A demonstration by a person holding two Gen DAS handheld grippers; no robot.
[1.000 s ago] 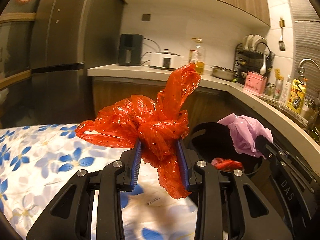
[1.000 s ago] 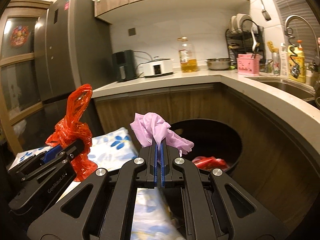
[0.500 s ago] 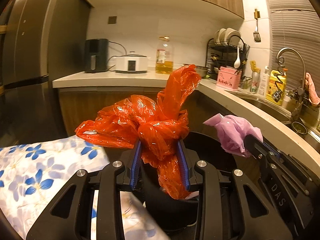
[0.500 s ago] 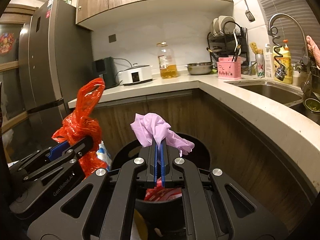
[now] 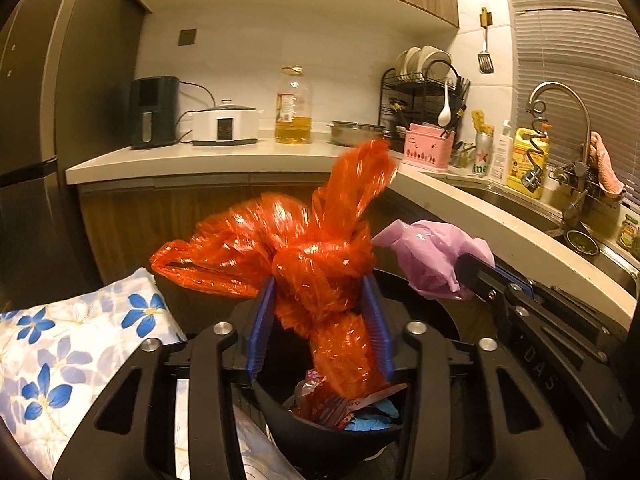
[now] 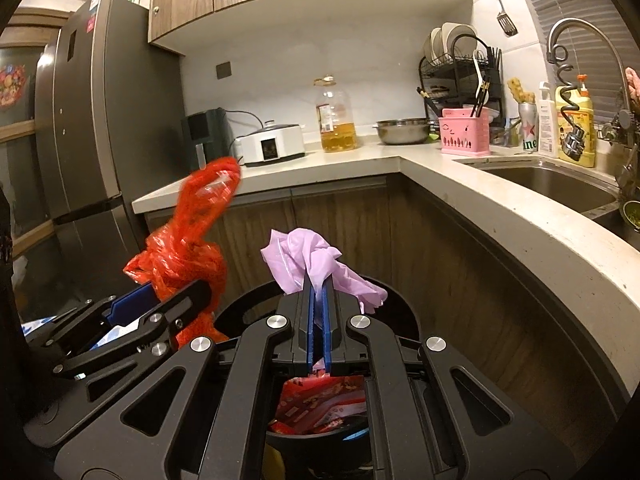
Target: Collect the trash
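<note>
My left gripper [image 5: 320, 292] is shut on a crumpled red plastic bag [image 5: 304, 256] and holds it over the open black trash bin [image 5: 320, 432]. The bin holds red and blue wrappers. My right gripper [image 6: 318, 292] is shut on a crumpled lilac plastic bag [image 6: 308, 260], also above the bin [image 6: 248, 304]. In the left wrist view the lilac bag [image 5: 432, 256] and the right gripper show at the right, close to the red bag. In the right wrist view the red bag [image 6: 188, 240] and the left gripper [image 6: 160, 300] show at the left.
A table with a blue-flowered cloth [image 5: 72, 344] is left of the bin. An L-shaped counter [image 6: 500, 208] wraps behind and to the right, with a sink [image 6: 560, 188], appliances and an oil bottle [image 5: 294, 108]. A fridge [image 6: 80, 128] stands at the left.
Both grippers have moved from beside the flowered table to over the bin, each still holding its bag. The bin's inside now shows below the fingers.
</note>
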